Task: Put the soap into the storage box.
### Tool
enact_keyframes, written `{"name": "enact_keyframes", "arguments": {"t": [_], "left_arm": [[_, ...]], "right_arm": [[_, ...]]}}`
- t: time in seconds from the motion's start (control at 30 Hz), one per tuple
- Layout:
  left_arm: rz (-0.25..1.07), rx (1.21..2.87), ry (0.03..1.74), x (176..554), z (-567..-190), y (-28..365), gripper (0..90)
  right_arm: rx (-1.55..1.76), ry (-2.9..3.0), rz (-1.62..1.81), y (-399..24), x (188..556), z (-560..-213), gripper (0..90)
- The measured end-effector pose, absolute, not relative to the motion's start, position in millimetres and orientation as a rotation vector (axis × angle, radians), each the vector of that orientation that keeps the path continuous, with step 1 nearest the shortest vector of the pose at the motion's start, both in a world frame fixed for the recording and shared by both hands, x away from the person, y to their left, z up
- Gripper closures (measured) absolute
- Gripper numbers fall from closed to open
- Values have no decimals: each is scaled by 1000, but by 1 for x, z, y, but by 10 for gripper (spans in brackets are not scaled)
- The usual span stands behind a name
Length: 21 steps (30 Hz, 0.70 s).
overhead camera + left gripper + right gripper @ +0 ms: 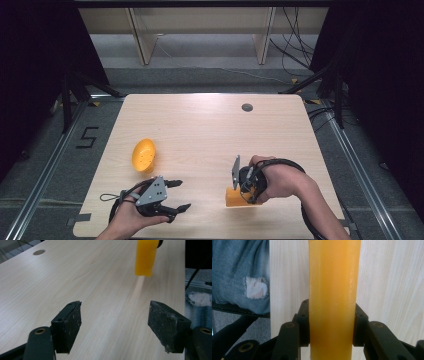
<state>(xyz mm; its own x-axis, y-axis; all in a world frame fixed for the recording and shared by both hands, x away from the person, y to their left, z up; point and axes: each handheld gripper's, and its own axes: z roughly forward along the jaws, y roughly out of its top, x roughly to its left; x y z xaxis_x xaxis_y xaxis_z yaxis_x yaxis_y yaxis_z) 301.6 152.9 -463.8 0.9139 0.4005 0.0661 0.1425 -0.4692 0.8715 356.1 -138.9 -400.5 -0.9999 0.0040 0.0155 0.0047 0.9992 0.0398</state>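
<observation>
Yellow plastic, a long block (pixel 333 297), sits clamped between the jaws of the right claw (pixel 239 192) near the front edge of the table (pixel 210 130), on the person's right side. In the right gripper view the block runs straight up between the two black jaws, its long axis in line with the claw's reach, and both pads press its sides. In the high view the same block (pixel 234 197) pokes out below the right hand (pixel 277 180) and rests close to the wood, perhaps just touching it; I cannot tell which.

Left of it, also near the front edge, the left claw (pixel 177 195) hangs with its jaws wide apart and nothing between them. From its own camera the block (pixel 145 257) lies ahead and a little to the right, standing off the table surface, well apart from the open pads (pixel 70 325).

Farther back on the left half lies a yellow-orange perforated bowl (pixel 143 155), tipped on its side. Of the two hands the left is nearer to it, so my guess is that the block is bound for that bowl, a carry across to the left and away from the person.

Pale wood grain covers the table, with a grey cable hole (pixel 247 107) near the far edge. Beyond are grey floor, black curtains, wooden shelf legs and loose cables
</observation>
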Motion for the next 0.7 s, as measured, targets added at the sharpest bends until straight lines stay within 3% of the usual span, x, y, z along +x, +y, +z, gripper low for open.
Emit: {"name": "enact_keyframes", "arguments": {"t": [0.13,0.7], "left_arm": [[229,2061,325,305,-465,138,266],[133,2055,208,317,-466,88,298]], "right_arm": [[42,-3132,-51,-130,359,-398,619],[98,-3116,-58,-108,360,-400,619]]}}
